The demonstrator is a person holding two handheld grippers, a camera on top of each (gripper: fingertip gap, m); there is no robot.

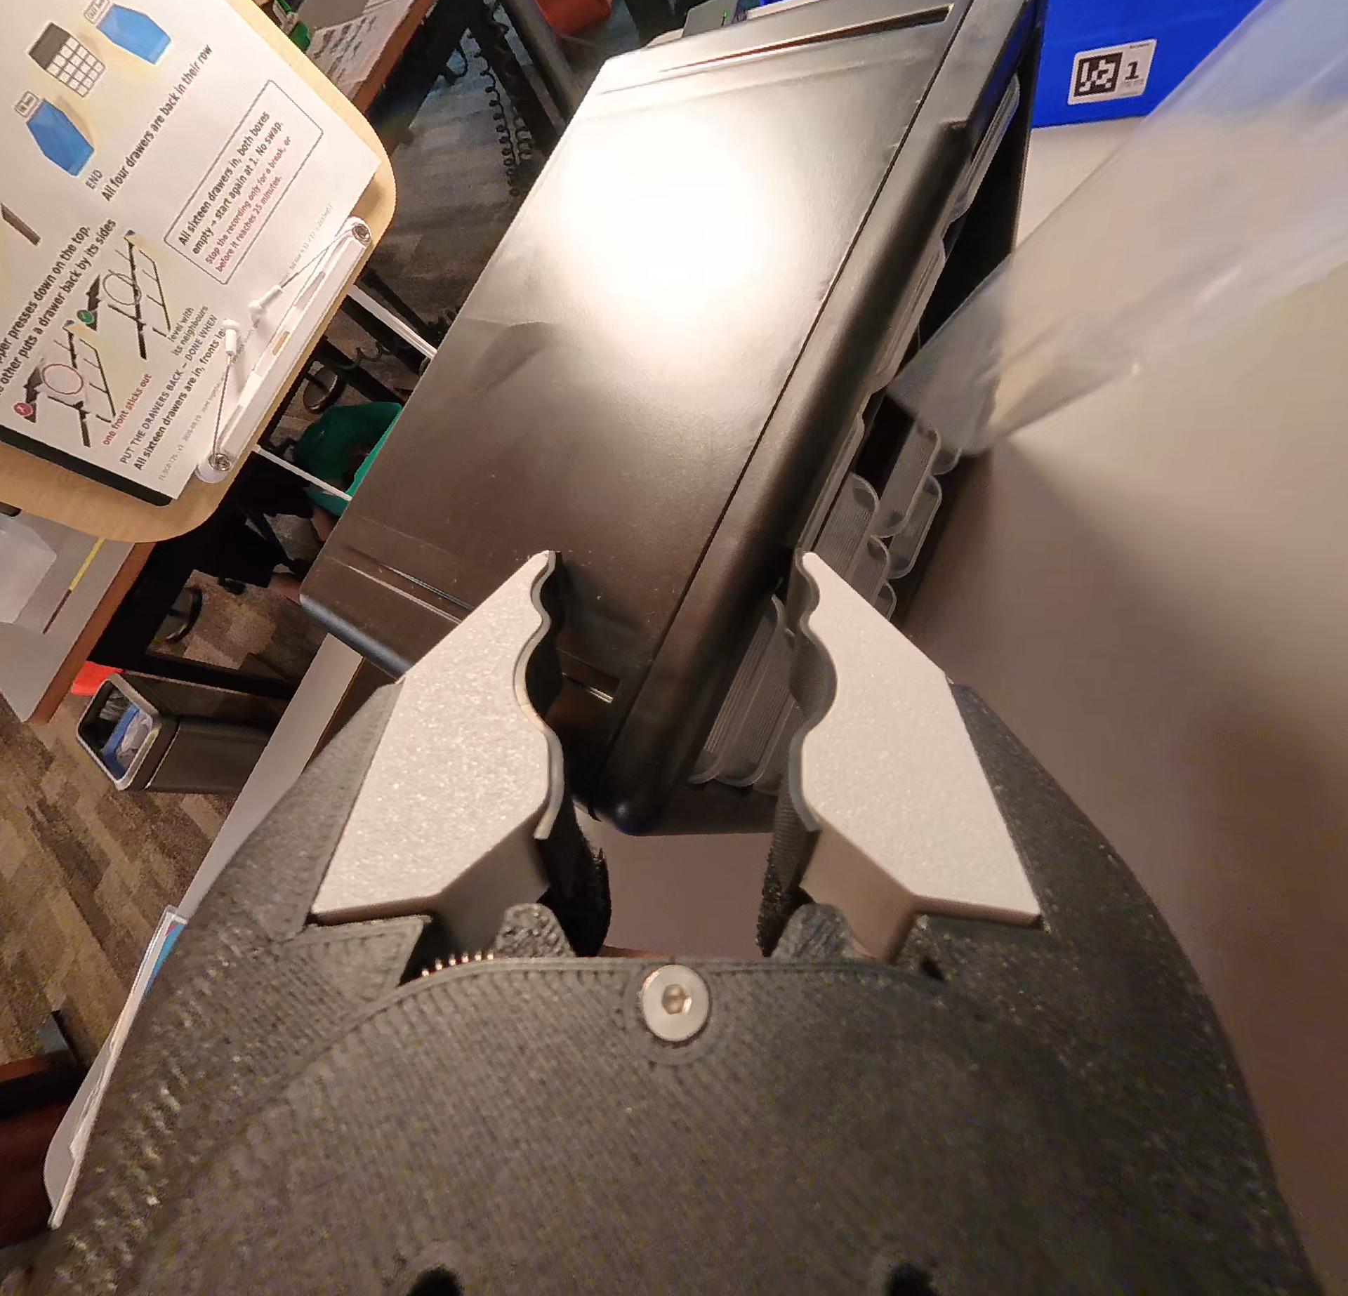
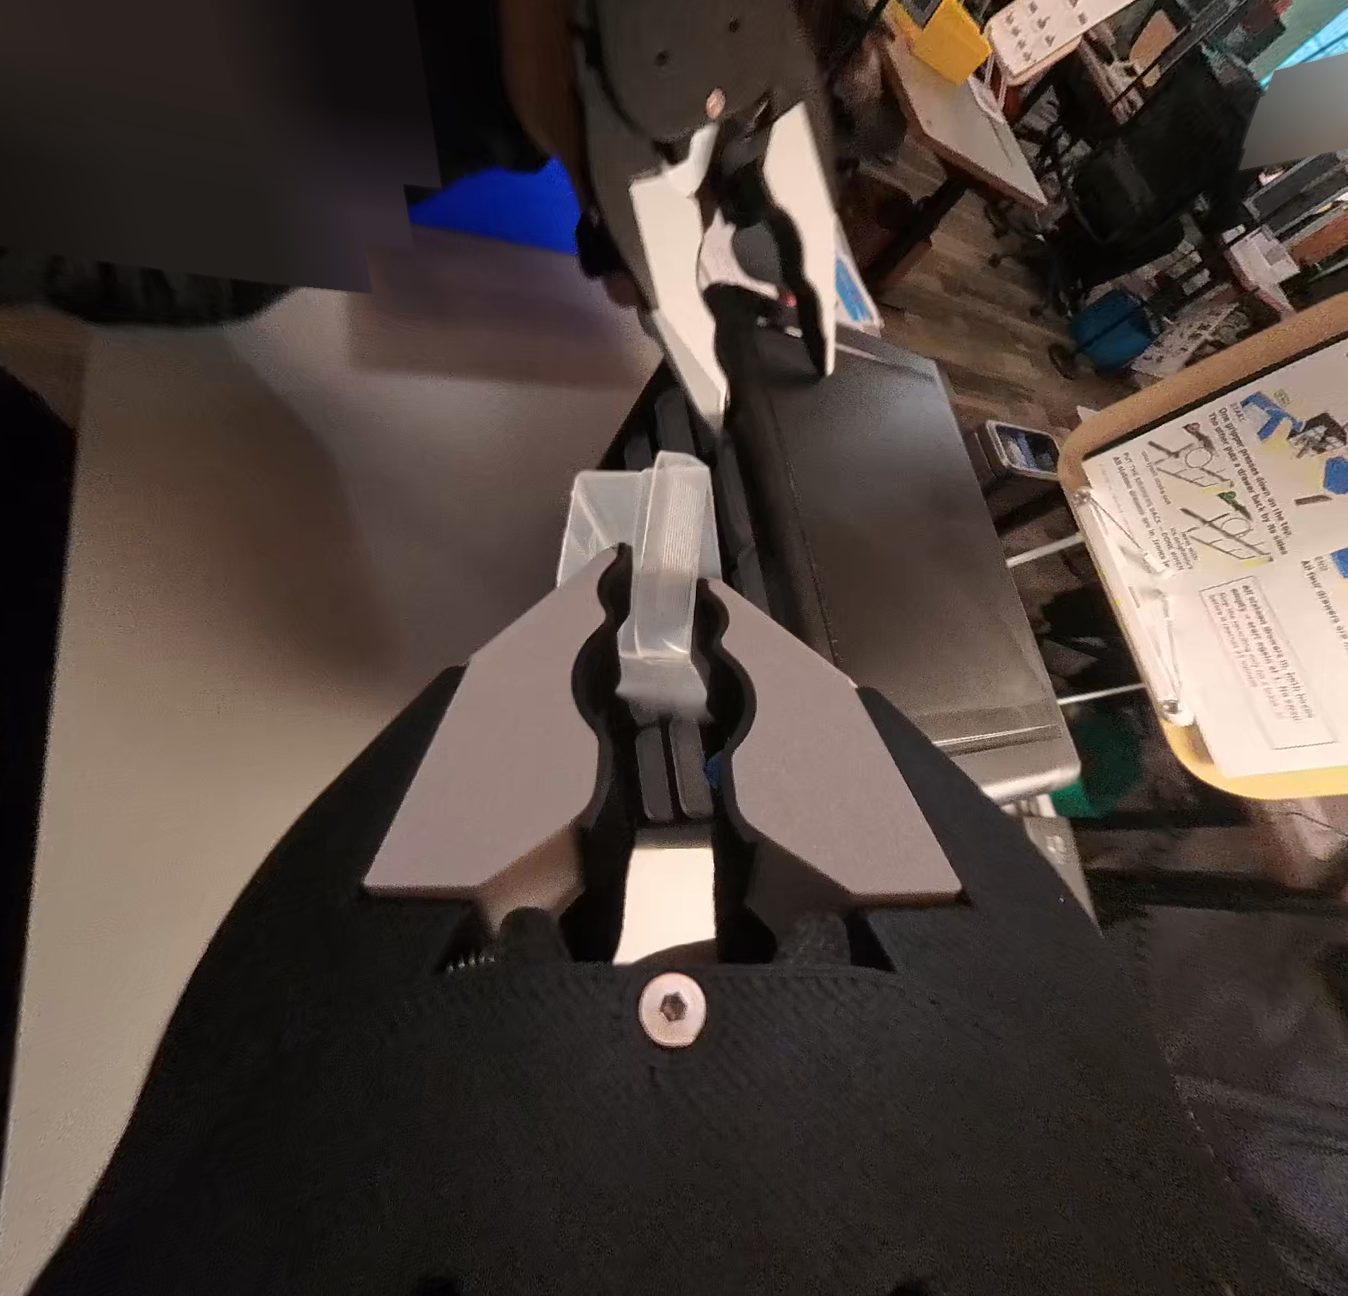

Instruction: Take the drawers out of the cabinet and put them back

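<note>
The black cabinet (image 1: 656,313) stands on the table and also shows in the right wrist view (image 2: 912,531). My left gripper (image 1: 675,568) is open and straddles the front top edge of the cabinet at its near corner, one finger over the top and one over the drawer fronts. It also shows in the right wrist view (image 2: 769,386). My right gripper (image 2: 664,579) is shut on the ribbed handle of a clear plastic drawer (image 2: 594,524) that sticks partly out of the cabinet's front. That drawer shows as a blurred clear shape in the left wrist view (image 1: 1167,276). Other clear drawers (image 1: 904,473) sit in their slots.
A wooden board with a printed instruction sheet (image 1: 146,240) stands to the cabinet's side and also shows in the right wrist view (image 2: 1240,568). A blue bin with a marker tag (image 1: 1167,43) is behind the cabinet. The grey table (image 2: 219,531) extends in front. A small bin (image 1: 138,736) stands on the floor.
</note>
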